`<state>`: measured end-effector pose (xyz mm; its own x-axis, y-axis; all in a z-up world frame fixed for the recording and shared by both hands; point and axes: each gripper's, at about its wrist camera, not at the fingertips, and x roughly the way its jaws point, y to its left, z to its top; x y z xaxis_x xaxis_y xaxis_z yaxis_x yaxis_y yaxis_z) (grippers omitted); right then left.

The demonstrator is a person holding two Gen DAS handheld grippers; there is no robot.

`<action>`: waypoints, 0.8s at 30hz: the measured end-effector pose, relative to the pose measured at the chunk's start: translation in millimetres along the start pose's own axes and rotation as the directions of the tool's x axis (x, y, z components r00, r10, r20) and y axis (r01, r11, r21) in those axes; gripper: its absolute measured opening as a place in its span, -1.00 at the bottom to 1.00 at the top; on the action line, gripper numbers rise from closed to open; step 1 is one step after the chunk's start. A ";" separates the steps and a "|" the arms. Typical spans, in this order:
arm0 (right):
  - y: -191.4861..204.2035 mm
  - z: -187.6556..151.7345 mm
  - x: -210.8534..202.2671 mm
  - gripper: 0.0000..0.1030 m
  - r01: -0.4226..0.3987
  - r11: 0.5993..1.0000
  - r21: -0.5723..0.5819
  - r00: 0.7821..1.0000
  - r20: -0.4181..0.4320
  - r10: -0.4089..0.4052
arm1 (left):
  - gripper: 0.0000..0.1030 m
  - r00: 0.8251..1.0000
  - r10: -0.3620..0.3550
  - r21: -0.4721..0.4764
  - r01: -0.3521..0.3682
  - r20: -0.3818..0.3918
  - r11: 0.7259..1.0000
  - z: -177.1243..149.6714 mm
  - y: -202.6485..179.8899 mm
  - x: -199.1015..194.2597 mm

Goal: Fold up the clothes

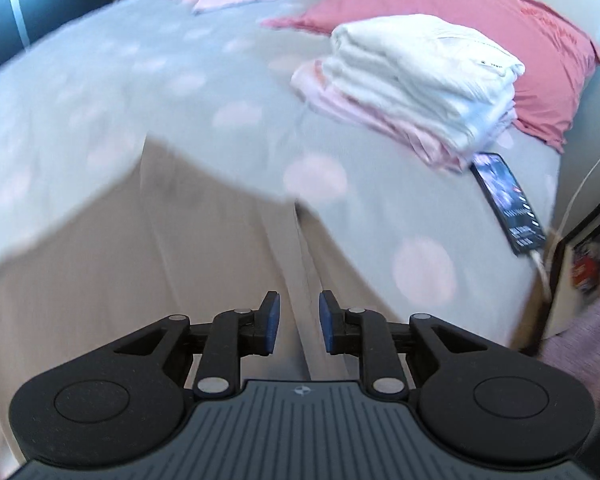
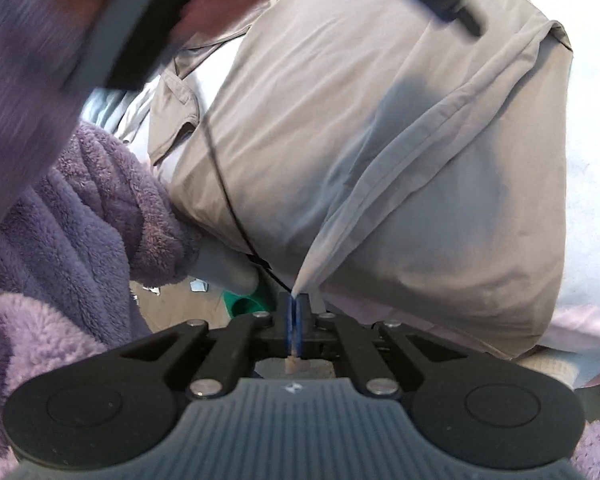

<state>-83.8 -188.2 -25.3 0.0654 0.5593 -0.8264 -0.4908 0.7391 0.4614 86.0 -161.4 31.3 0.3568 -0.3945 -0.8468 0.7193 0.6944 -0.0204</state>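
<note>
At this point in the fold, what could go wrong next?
1. The right tool pinches only a thin corner of the beige trousers; a tug could slip it free.
2. The left tool is open and holds nothing, so the fabric may sag unevenly.
3. The smartphone lies at the bed's edge beside the folded stack; swinging cloth might knock it off.

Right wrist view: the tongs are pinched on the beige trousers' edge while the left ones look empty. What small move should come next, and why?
Probably bring the open left tongs down to pinch the beige cotton trousers at a second point. The right tongs are shut on one thin edge only, so the cloth hangs from a single point; two grips would let it be drawn flat for folding.
</note>
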 end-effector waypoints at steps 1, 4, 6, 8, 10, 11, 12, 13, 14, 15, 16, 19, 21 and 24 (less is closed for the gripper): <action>-0.8 -0.6 -0.1 -0.95 -0.004 1.000 0.006 1.000 0.000 0.004 | -0.63 1.000 0.003 0.027 -0.003 -0.004 1.000 7.8 -1.8 8.9; -4.5 -3.0 -0.1 -0.95 -0.012 0.999 0.030 1.000 0.003 0.012 | -0.63 1.000 0.014 0.106 -0.013 -0.015 0.994 31.1 -7.2 35.6; -9.6 -5.0 -4.2 -0.95 -0.021 0.999 0.049 1.000 0.010 0.021 | -0.63 1.000 0.018 0.141 -0.015 -0.026 0.990 42.7 -8.6 52.8; -10.5 -8.4 -7.0 -0.95 -0.032 0.997 0.064 0.999 0.018 0.031 | -0.63 0.999 0.020 0.155 -0.013 -0.046 0.988 49.7 -9.4 69.3; -12.8 -10.9 -9.7 -0.95 -0.040 0.996 0.076 0.999 0.023 0.038 | -0.63 0.996 0.051 0.194 -0.037 -0.069 0.980 54.0 -11.4 83.8; -14.7 -12.4 -10.9 -0.95 -0.044 0.996 0.083 0.999 0.024 0.042 | -0.63 0.994 0.071 0.222 -0.051 -0.081 0.974 55.1 -13.3 90.3; -16.2 -14.2 -11.4 -0.95 -0.049 0.995 0.091 0.999 0.025 0.047 | -0.63 0.991 0.090 0.251 -0.063 -0.096 0.966 55.7 -15.1 96.4; -17.9 -15.9 -12.7 -0.95 -0.053 0.994 0.100 0.998 0.025 0.051 | -0.64 0.990 0.100 0.274 -0.068 -0.103 0.959 55.4 -16.3 99.7; -19.7 -17.7 -13.7 -0.95 -0.055 0.992 0.110 0.998 0.026 0.052 | -0.76 0.988 0.107 0.294 -0.071 -0.110 0.953 55.3 -17.3 102.6; -21.4 -19.5 -14.5 -0.95 -0.056 0.991 0.119 0.998 0.029 0.053 | -0.87 0.988 0.105 0.300 -0.066 -0.114 0.952 55.7 -17.3 104.2; -23.0 -21.0 -15.9 -0.95 -0.057 0.990 0.128 0.998 0.032 0.054 | -0.97 0.988 0.099 0.290 -0.061 -0.119 0.955 56.8 -16.6 104.6; -25.7 -24.6 -26.8 -0.95 -0.066 0.988 0.142 0.997 0.040 0.061 | -0.99 0.991 0.074 0.231 -0.047 -0.109 0.972 65.2 -10.7 98.2; -27.6 -27.3 -37.9 -0.96 -0.080 0.985 0.152 0.996 0.040 0.075 | -0.99 0.993 0.053 0.173 -0.034 -0.107 0.984 72.7 -3.4 92.9; -33.8 -28.8 -61.4 -0.96 -0.079 0.984 0.162 0.997 0.026 0.076 | -1.00 0.992 0.040 0.103 -0.028 -0.116 0.994 82.8 5.8 91.2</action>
<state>-96.2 -258.3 0.5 0.0503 0.6234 -0.7803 -0.3472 0.7435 0.5716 172.0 -243.2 -2.1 0.3142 -0.2939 -0.9027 0.7663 0.6399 0.0584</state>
